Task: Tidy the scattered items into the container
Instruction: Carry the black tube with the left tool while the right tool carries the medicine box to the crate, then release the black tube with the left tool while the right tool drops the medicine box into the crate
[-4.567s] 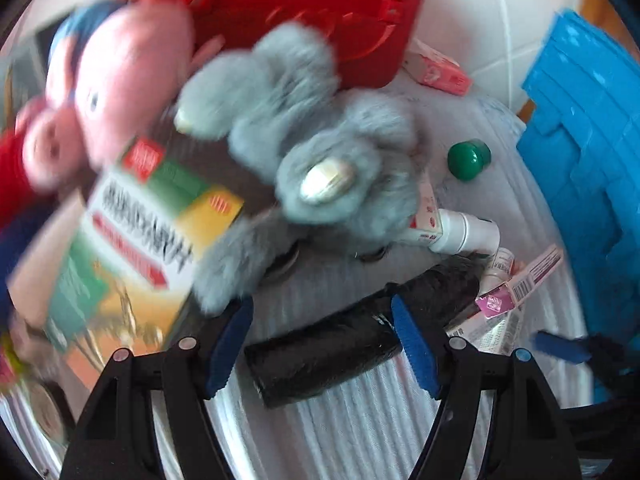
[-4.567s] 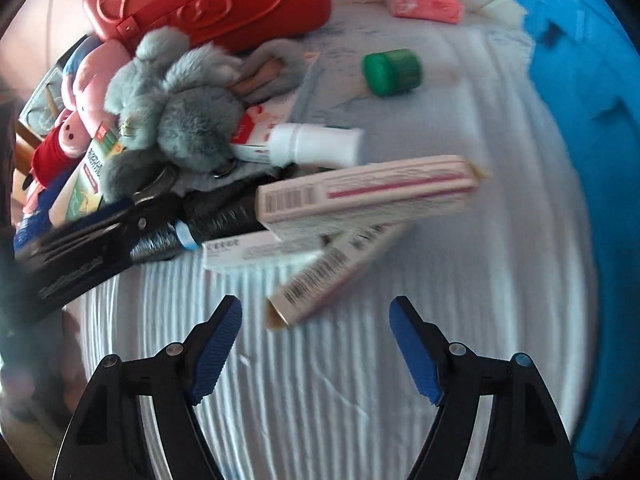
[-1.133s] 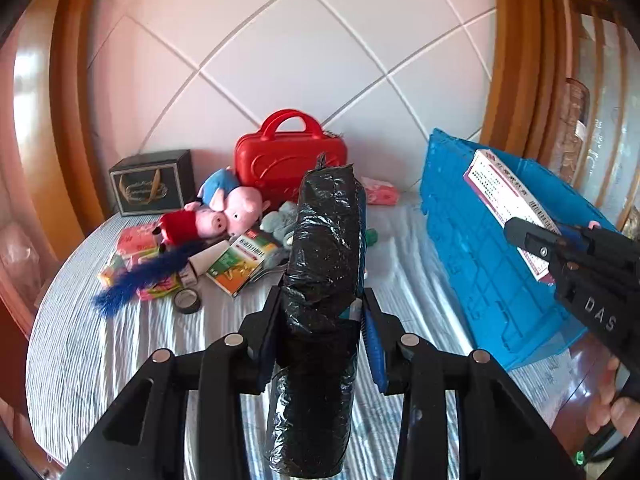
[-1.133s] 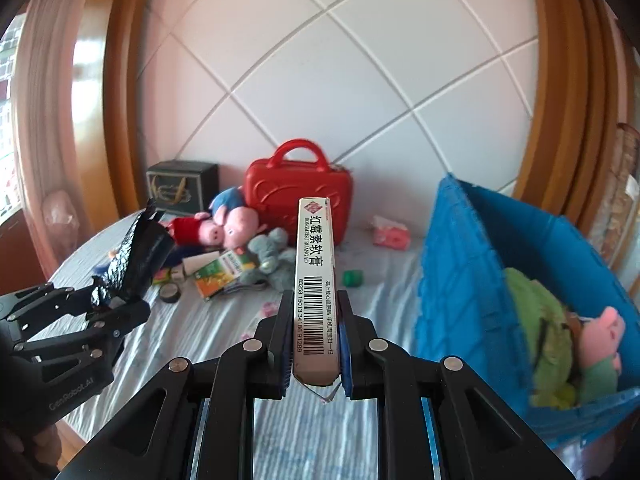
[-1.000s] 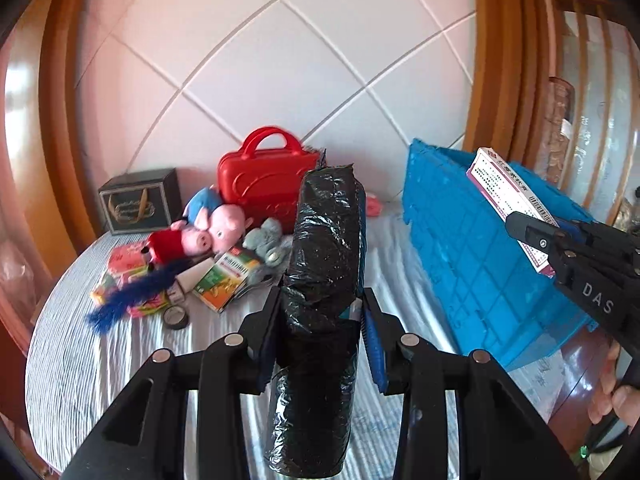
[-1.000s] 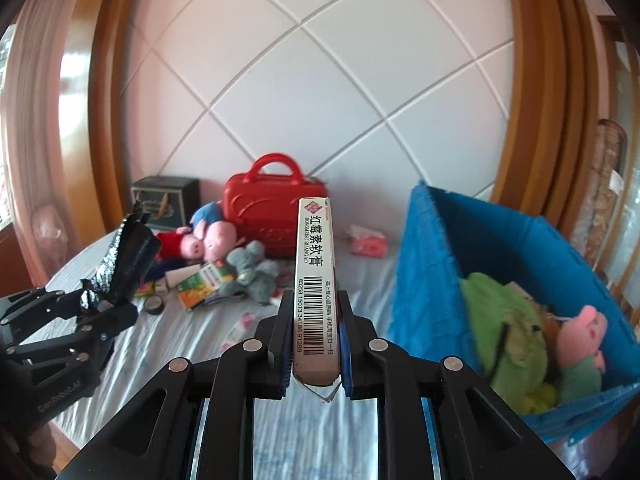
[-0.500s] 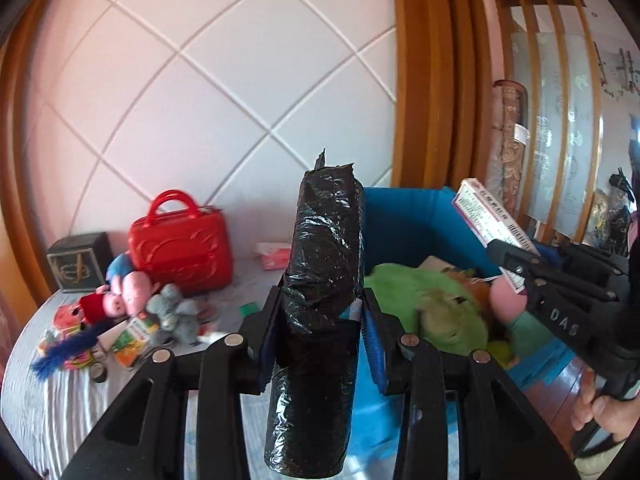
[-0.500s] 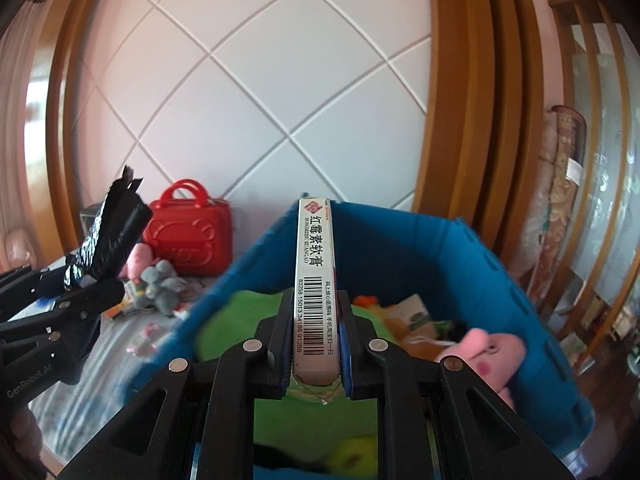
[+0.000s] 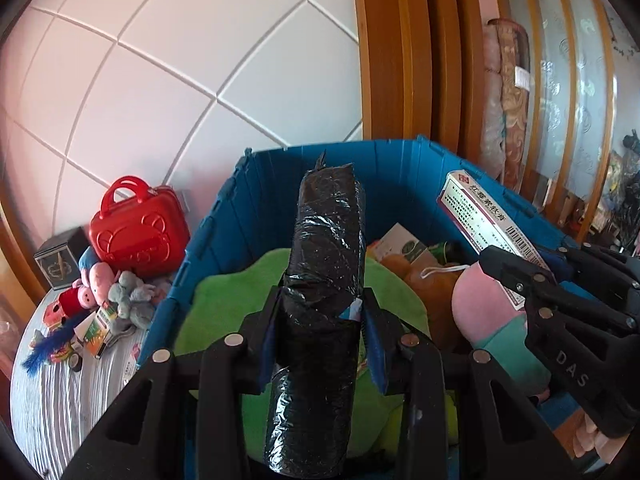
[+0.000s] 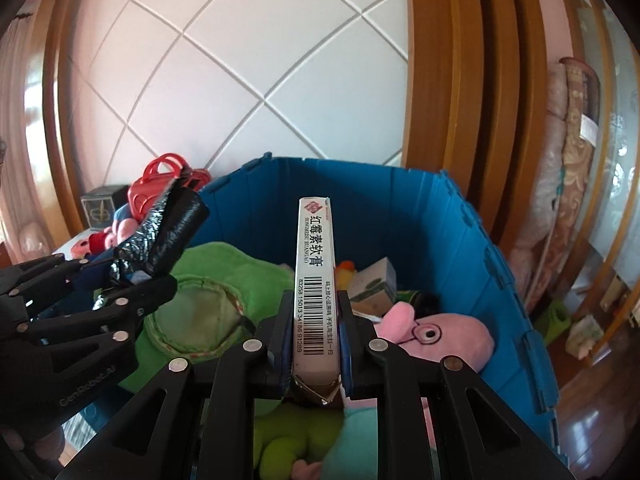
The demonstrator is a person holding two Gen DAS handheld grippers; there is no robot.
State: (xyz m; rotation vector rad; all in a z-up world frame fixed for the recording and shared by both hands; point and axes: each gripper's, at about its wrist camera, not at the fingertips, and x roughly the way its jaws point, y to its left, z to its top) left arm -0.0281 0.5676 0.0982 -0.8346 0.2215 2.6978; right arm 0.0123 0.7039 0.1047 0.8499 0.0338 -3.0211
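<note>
My left gripper (image 9: 322, 344) is shut on a black plastic-wrapped roll (image 9: 320, 300) and holds it upright over the blue crate (image 9: 248, 200). My right gripper (image 10: 314, 344) is shut on a long white ointment box (image 10: 315, 276), also above the crate (image 10: 460, 232). Each gripper shows in the other view: the right one with its box (image 9: 480, 220), the left one with the roll (image 10: 164, 236). Inside the crate lie a green plush (image 9: 236, 296), a pink pig plush (image 10: 440, 336) and a small carton (image 10: 372, 284).
On the striped table at left stand a red toy case (image 9: 138, 232), a dark box (image 9: 60, 258), a pig plush (image 9: 86, 284), a grey plush (image 9: 130, 294), a medicine box (image 9: 96, 326) and a blue feather (image 9: 44, 348). A wooden door frame rises behind the crate.
Both grippers have swung right from the table to above the crate, each still holding its item. The crate's inside now fills both views.
</note>
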